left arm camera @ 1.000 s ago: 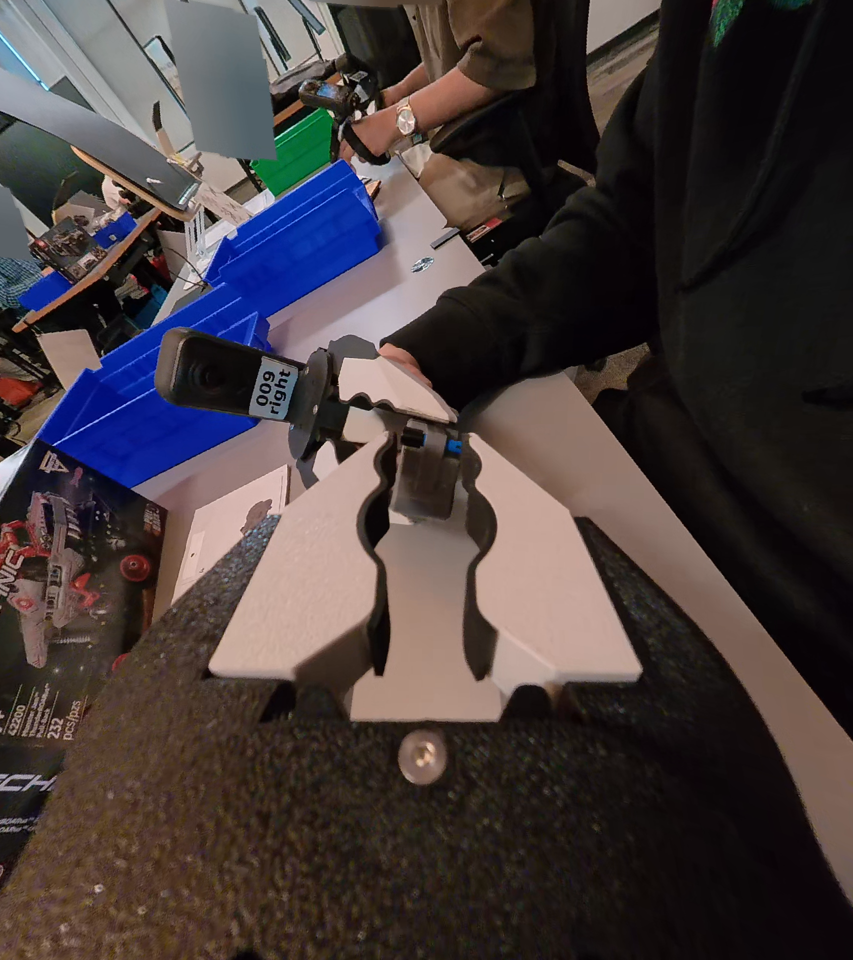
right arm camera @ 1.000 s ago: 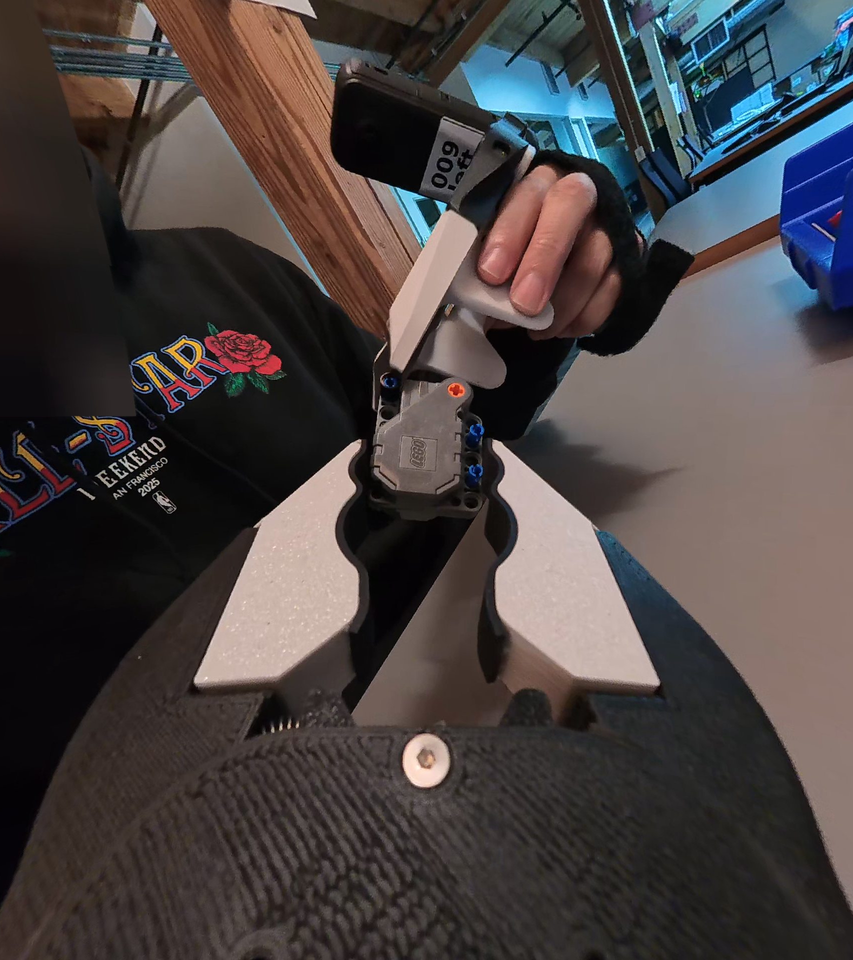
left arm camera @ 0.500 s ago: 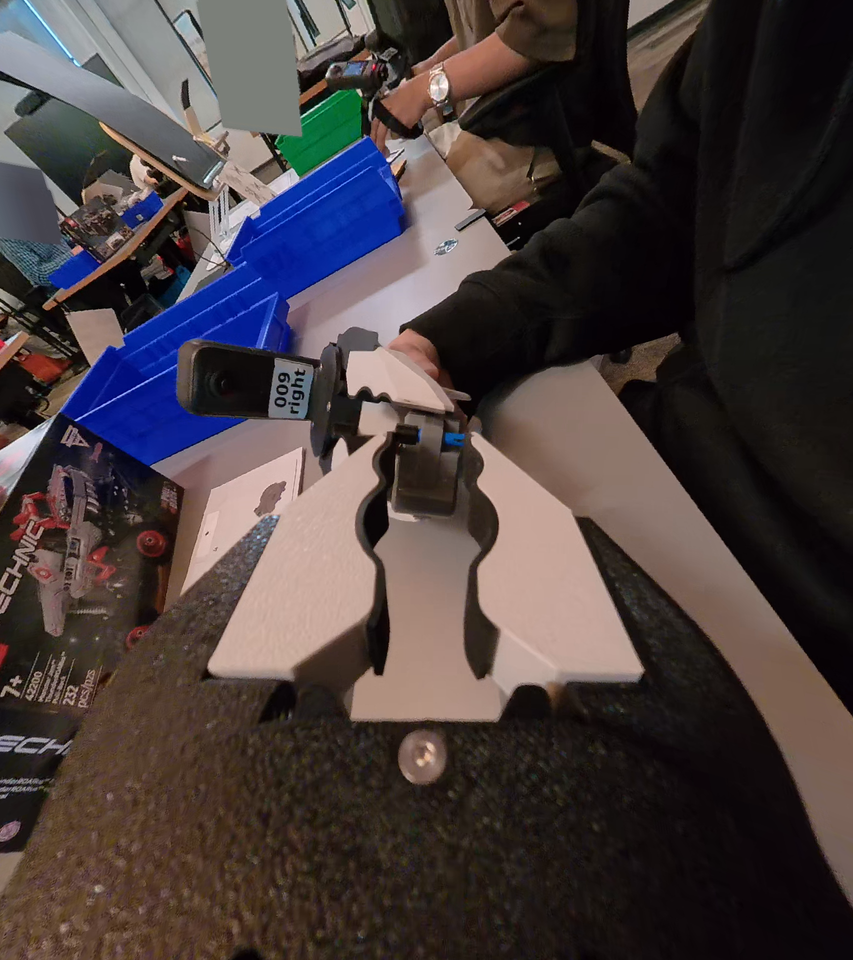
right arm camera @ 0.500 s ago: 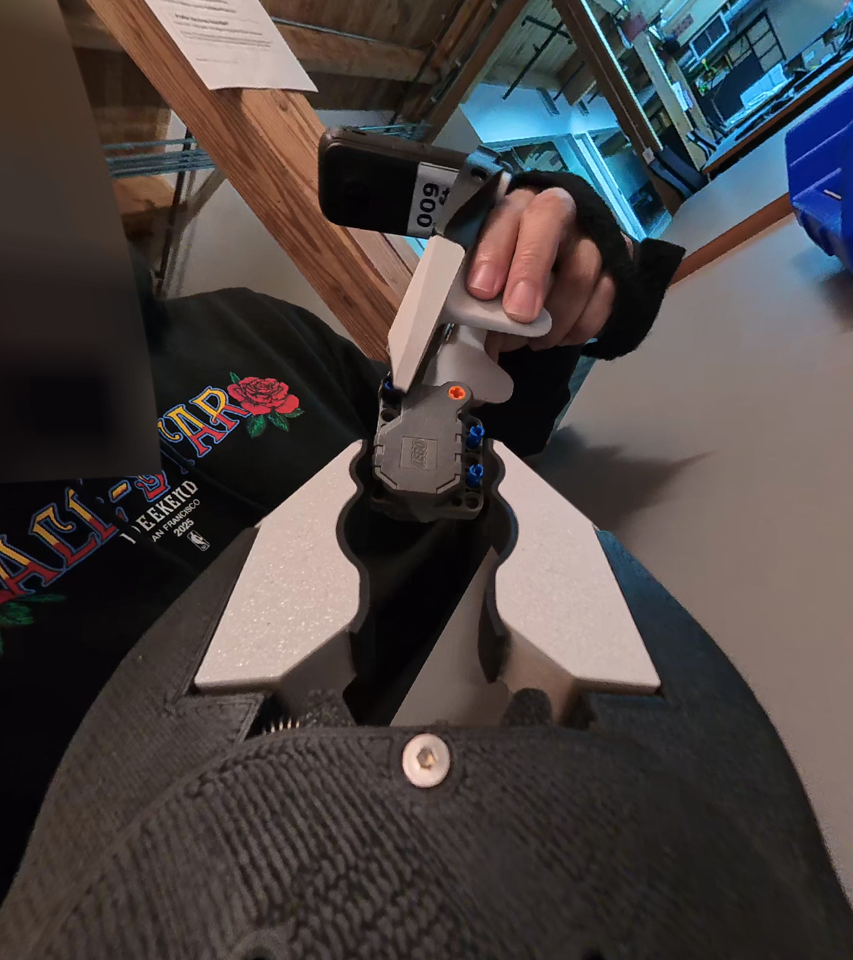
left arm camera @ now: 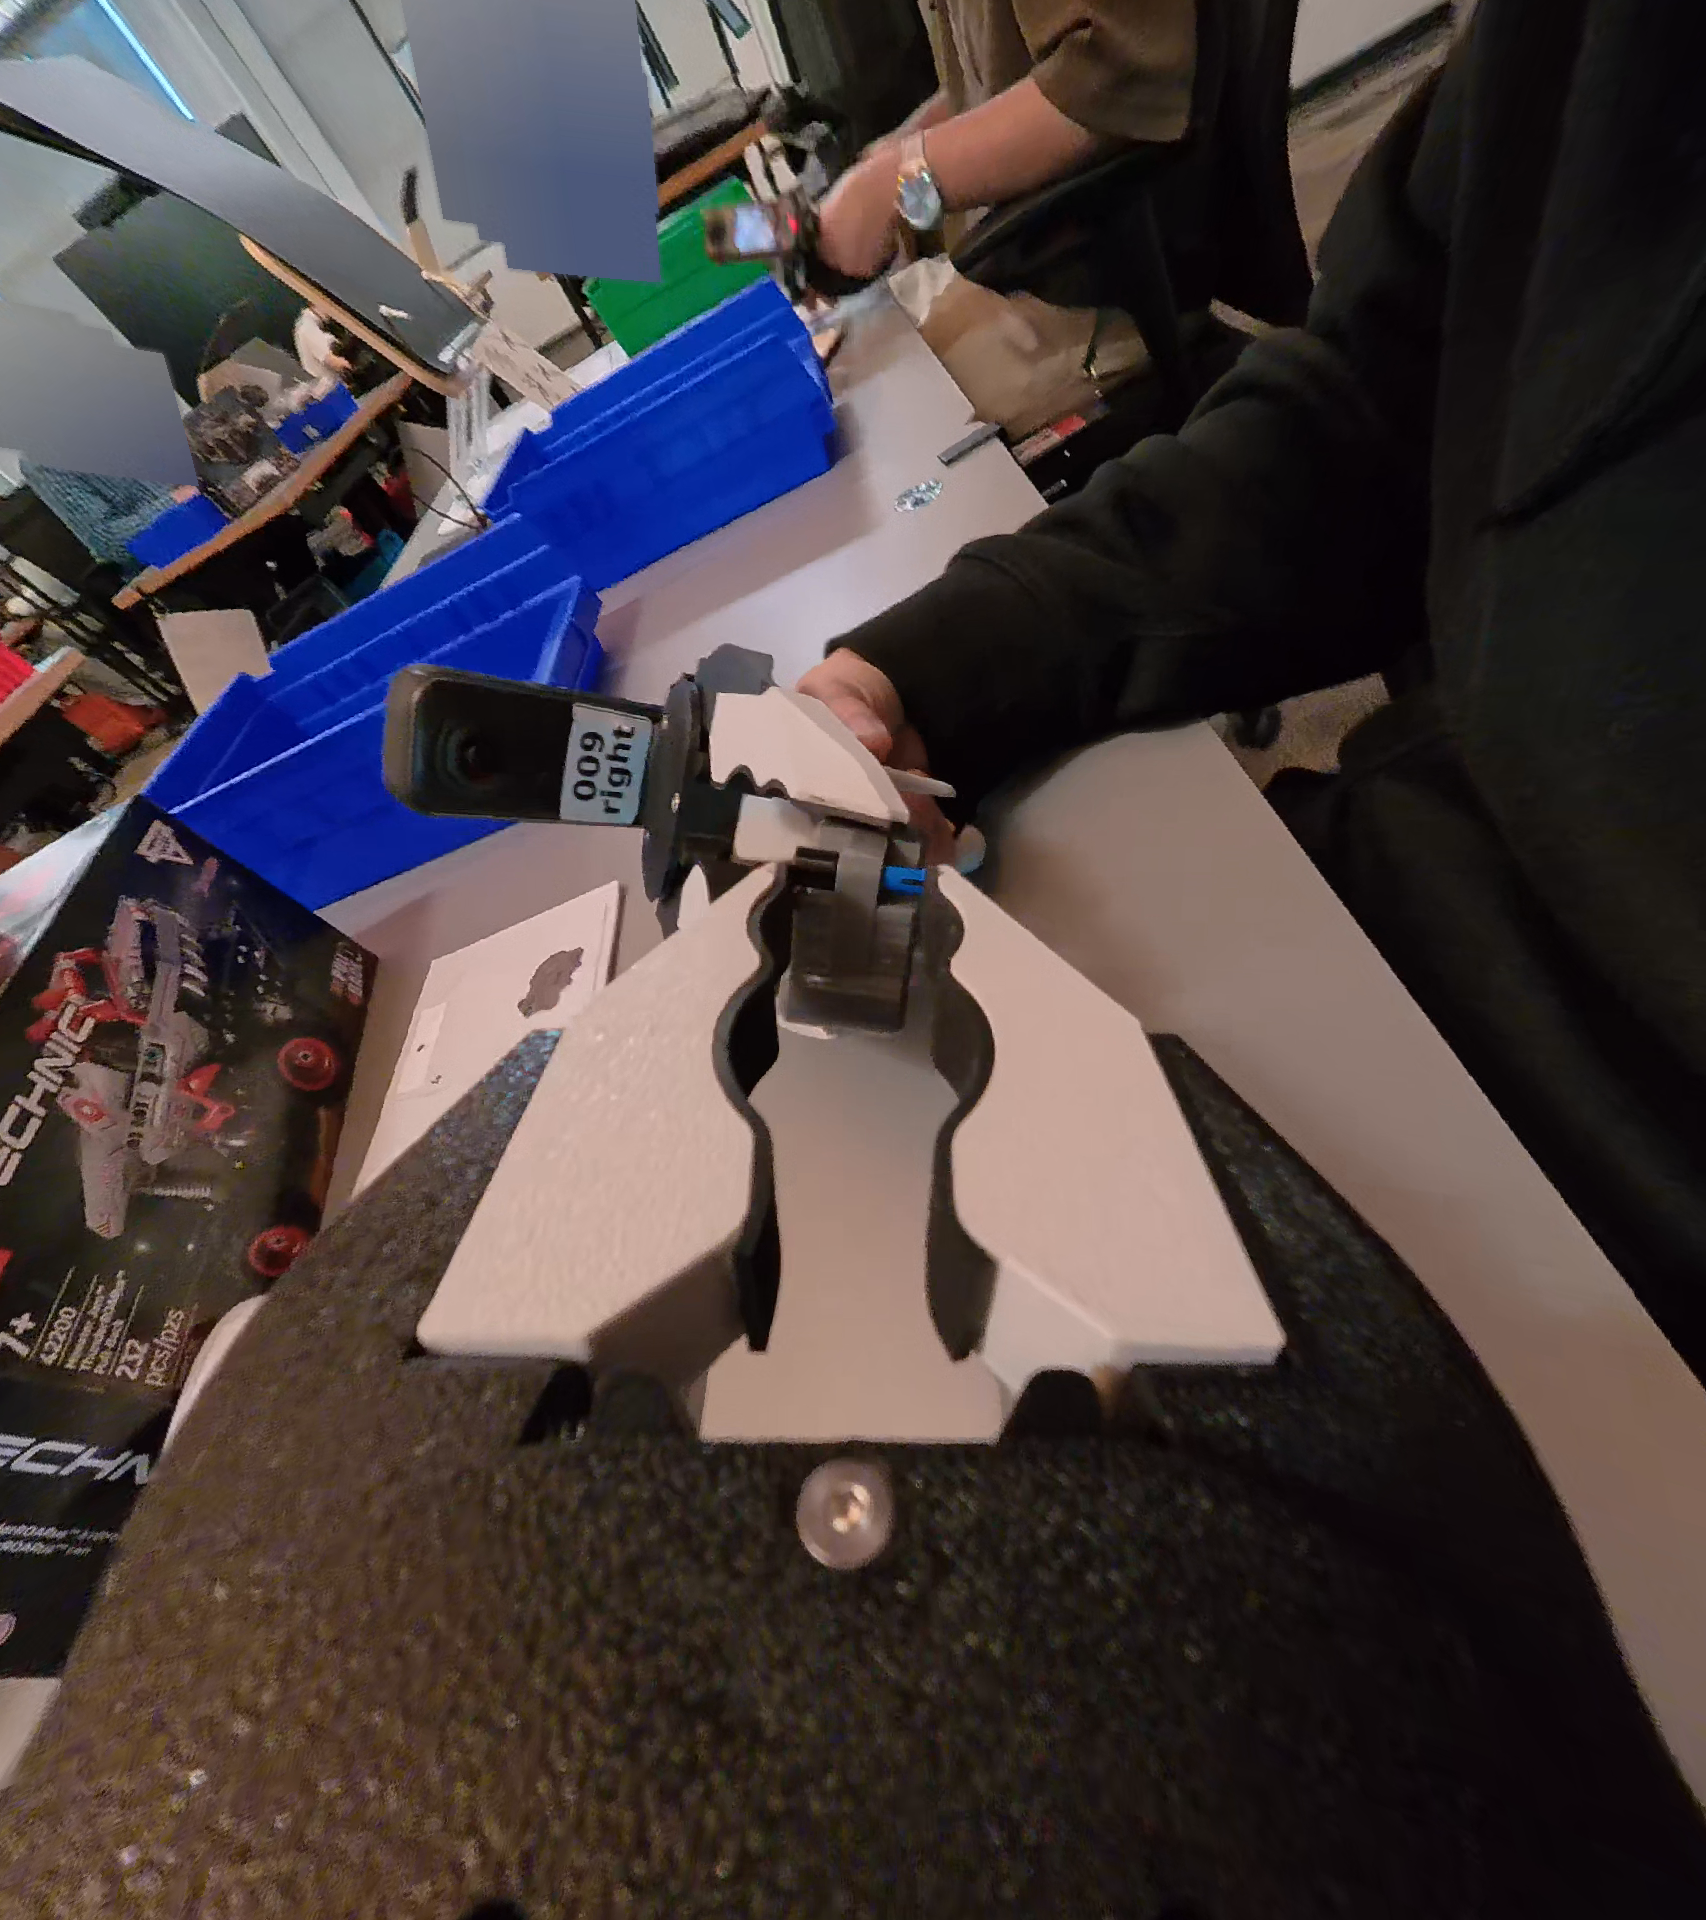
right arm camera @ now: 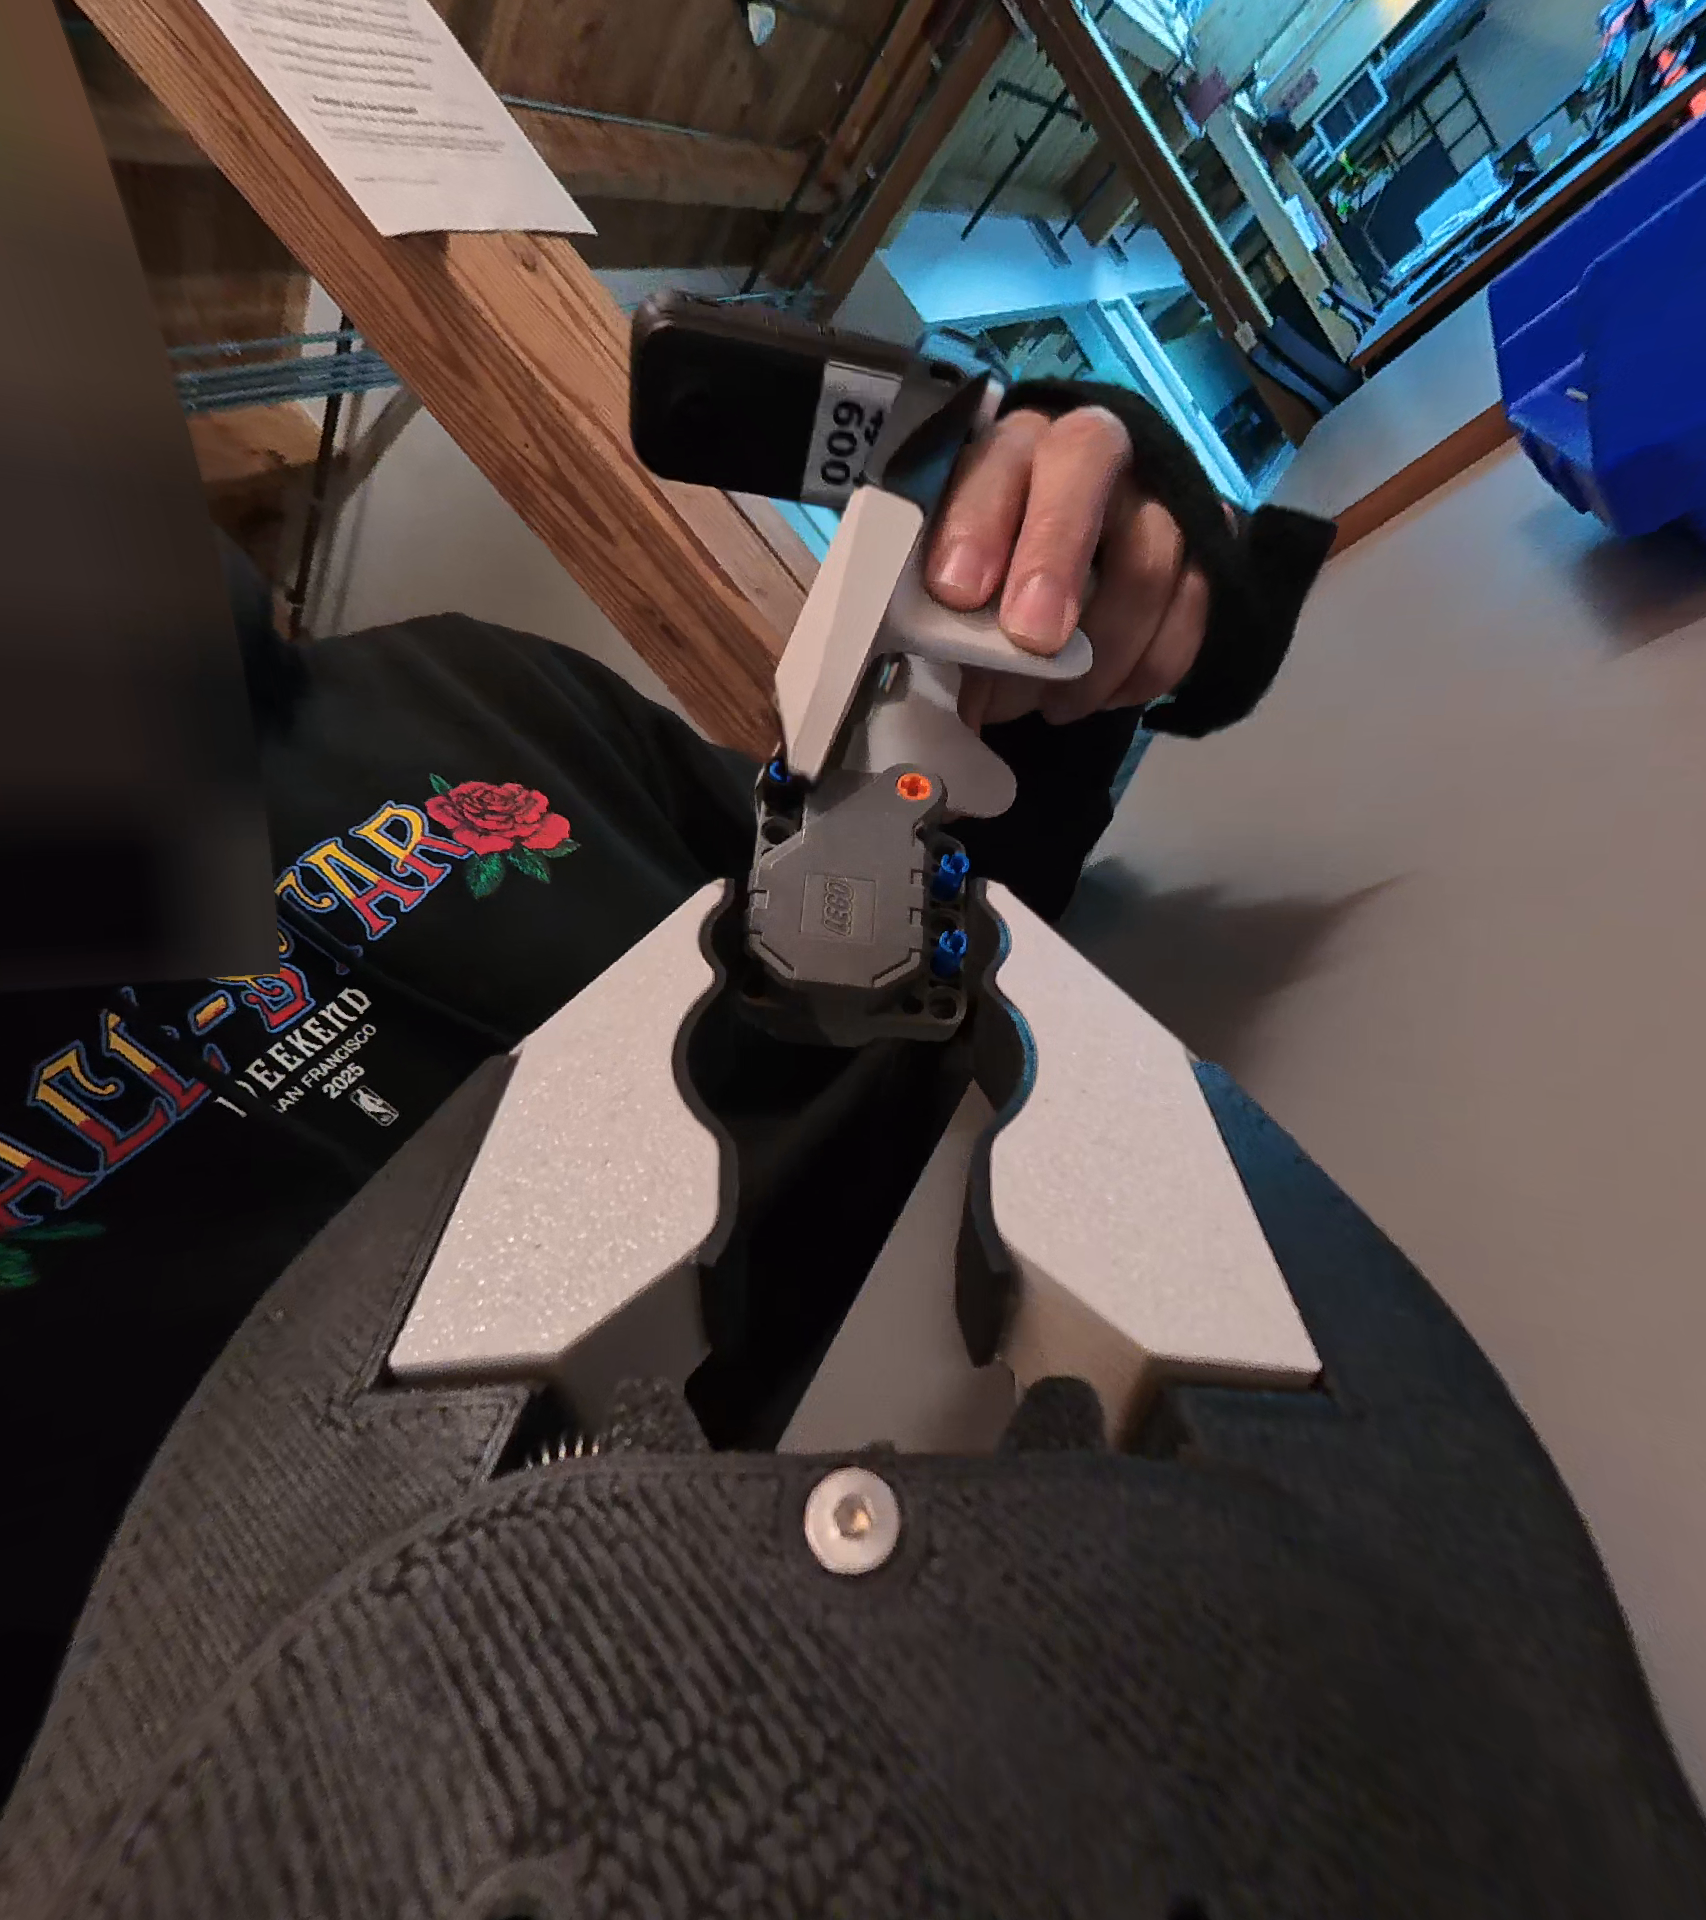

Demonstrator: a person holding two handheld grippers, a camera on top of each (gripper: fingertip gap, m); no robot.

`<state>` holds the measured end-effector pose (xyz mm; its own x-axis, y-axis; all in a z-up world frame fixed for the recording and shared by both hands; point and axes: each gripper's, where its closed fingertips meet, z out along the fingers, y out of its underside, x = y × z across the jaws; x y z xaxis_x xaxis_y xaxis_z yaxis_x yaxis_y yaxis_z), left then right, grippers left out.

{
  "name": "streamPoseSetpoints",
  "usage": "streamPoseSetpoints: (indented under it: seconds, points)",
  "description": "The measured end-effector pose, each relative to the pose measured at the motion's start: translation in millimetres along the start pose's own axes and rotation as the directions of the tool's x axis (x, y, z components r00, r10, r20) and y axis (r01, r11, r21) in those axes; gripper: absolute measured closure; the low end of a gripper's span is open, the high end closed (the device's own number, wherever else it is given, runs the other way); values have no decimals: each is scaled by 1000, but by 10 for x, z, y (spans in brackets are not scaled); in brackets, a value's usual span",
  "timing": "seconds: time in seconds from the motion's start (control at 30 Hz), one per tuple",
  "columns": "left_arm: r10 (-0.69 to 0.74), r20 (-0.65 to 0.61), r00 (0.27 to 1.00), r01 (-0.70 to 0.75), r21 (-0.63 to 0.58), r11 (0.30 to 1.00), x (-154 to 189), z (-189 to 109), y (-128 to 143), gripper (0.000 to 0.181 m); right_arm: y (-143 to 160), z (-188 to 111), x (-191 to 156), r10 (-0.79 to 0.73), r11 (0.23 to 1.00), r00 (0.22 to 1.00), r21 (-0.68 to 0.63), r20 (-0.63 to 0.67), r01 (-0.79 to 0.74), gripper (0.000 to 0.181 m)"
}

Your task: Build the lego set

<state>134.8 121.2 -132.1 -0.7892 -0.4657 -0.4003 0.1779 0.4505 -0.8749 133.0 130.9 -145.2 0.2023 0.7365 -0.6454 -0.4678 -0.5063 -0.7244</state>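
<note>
A dark grey Lego motor block (right arm camera: 844, 914) with blue pins (right arm camera: 949, 875) on one side and an orange axle hole is held in the air between both grippers. My right gripper (right arm camera: 854, 925) is shut on its lower part. My left gripper (left arm camera: 849, 914) is shut on the same block (left arm camera: 849, 966), seen edge-on, with one blue pin (left arm camera: 899, 881) sticking out. In the right wrist view the left gripper's fingers (right arm camera: 833, 665) clamp the block's top end. In the left wrist view the right gripper's fingers (left arm camera: 802, 748) meet the block from the far side.
The grey table (left arm camera: 1192, 987) runs under both grippers, its edge by the holder's black sweatshirt. A Lego box (left arm camera: 90, 1122) and a white booklet (left arm camera: 516, 987) lie to the left. Blue bins (left arm camera: 392, 727) stand behind. A wooden beam (right arm camera: 537, 395) rises behind the left gripper. The grippers are tip to tip, or close to it.
Both grippers stay clamped on the block and have tilted together a little. In the background another person's hand with a device has moved.
</note>
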Motion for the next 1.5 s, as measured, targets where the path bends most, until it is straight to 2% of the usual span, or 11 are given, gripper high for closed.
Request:
streamPoseSetpoints:
  seconds: [0.03, 0.1, 0.47, 0.63, 0.73, 0.83, 0.9, 0.97, 1.03, 1.3, 1.5]
  points:
    - [4, 16, 1000, -4, 2, 1000, -18, -3, 12, 159, 2, -5, 12, -21, 1000, 1000, -5, -16, 21, 140]
    - [6, 48, 999, -5, -17, 1000, -53, -19, 64, 149, 7, -16, 58, -79, 997, 995, -19, -65, 77, 140]
    - [-49, 91, 995, 49, 2, 999, -93, -180, 124, 140, -33, -50, 79, -90, 996, 992, -3, -89, 90, 140]
    - [-126, 161, 979, 122, 37, 992, -221, -315, 205, 140, -71, -102, 132, -83, 996, 989, 17, -126, 85, 140]
    - [-170, 207, 963, 169, 20, 985, -299, -357, 336, 143, -61, -141, 266, -109, 994, 969, -7, -220, 110, 141]
    - [-221, 325, 920, 267, -103, 958, -475, -400, 735, 145, -166, -261, 523, -237, 970, 855, -60, -461, 237, 141]
    - [-261, 422, 868, 369, -199, 908, -599, -446, 1080, 146, -169, -447, 729, -388, 920, 662, -230, -641, 317, 140]
    - [-289, 482, 827, 441, -238, 865, -660, -463, 1320, 146, -76, -627, 884, -556, 831, 456, -461, -695, 311, 140]
    - [-304, 526, 794, 484, -245, 840, -702, -463, 1477, 147, -41, -671, 943, -622, 782, 358, -542, -696, 307, 140]
    - [-329, 541, 774, 524, -257, 812, -701, -450, 1610, 151, 103, -758, 1169, -716, 697, 258, -689, -649, 199, 140]
    - [-321, 534, 782, 511, -256, 821, -688, -445, 1592, 152, 164, -764, 1244, -731, 676, 263, -720, -630, 154, 140]
